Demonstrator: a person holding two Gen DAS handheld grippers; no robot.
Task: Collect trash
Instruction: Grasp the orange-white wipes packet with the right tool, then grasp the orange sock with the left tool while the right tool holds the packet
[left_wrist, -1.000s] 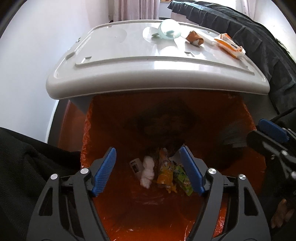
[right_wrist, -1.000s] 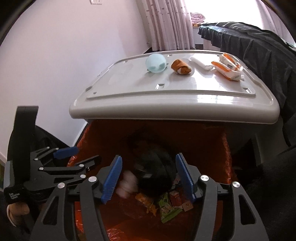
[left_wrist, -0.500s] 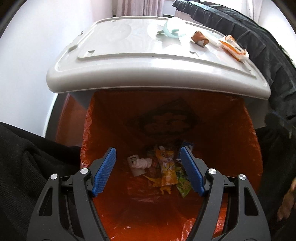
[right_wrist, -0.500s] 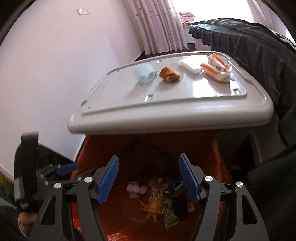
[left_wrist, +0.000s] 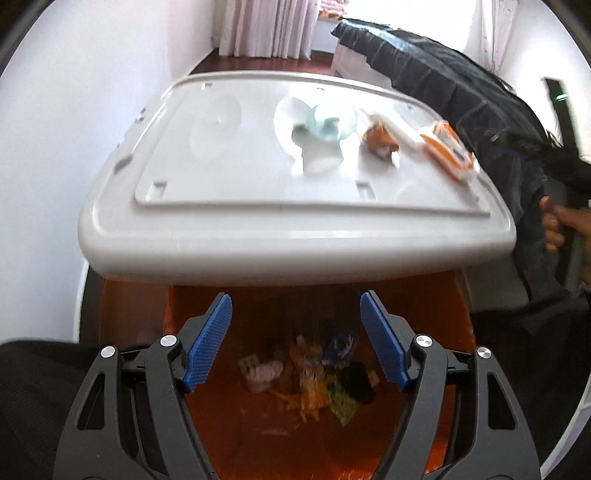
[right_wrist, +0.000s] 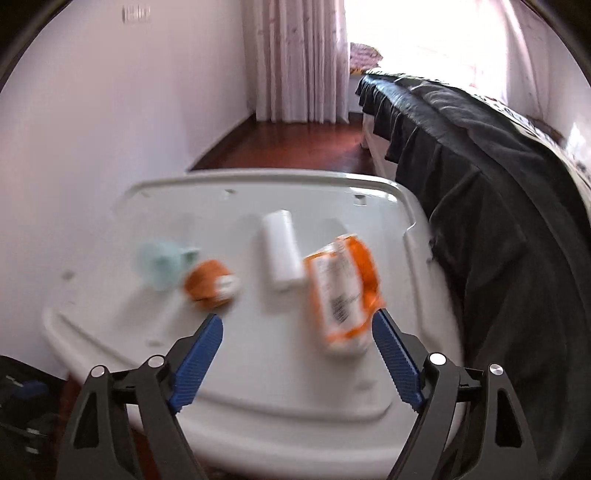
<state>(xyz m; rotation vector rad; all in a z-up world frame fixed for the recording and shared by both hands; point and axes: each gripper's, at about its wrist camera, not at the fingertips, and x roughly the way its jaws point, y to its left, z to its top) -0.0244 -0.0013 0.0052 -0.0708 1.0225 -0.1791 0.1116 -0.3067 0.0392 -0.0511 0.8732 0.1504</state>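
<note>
Left gripper (left_wrist: 295, 339): jaws apart, nothing between them; it is held low over the mouth of the orange-lined bin (left_wrist: 229, 424), which sits under the near edge of the white surface (left_wrist: 229, 177). At the bottom of the liner a heap of collected trash (left_wrist: 314, 376) is seen: wrappers, a white crumpled piece, a dark lump. The bin is judged to be parked under the overhang so that items need only a short carry from the surface to the drop.

Right gripper (right_wrist: 297, 354): jaws apart, empty, raised above the white surface (right_wrist: 229, 369) and pointed at the remaining trash. The frame is motion-blurred, so fine detail is not claimed.

Remaining trash, laid in a loose row across the far half of the surface:
- orange-and-white packet (right_wrist: 341, 291), nearest the right gripper, lying just ahead of the right-hand jaw
- white roll-shaped item (right_wrist: 280, 254), just beside the packet
- small orange wrapper (right_wrist: 210, 282)
- pale blue-green round object (right_wrist: 159, 264), touching or almost touching the orange wrapper; which cannot be told

Judgement: task partly done, four pieces left. The packet appears the likely next target, being closest to the open jaws. It looks thin and crinkly, so a grip across its width is advised. A dark blanket on the bed (right_wrist: 498, 192) borders the surface on the right.
</note>
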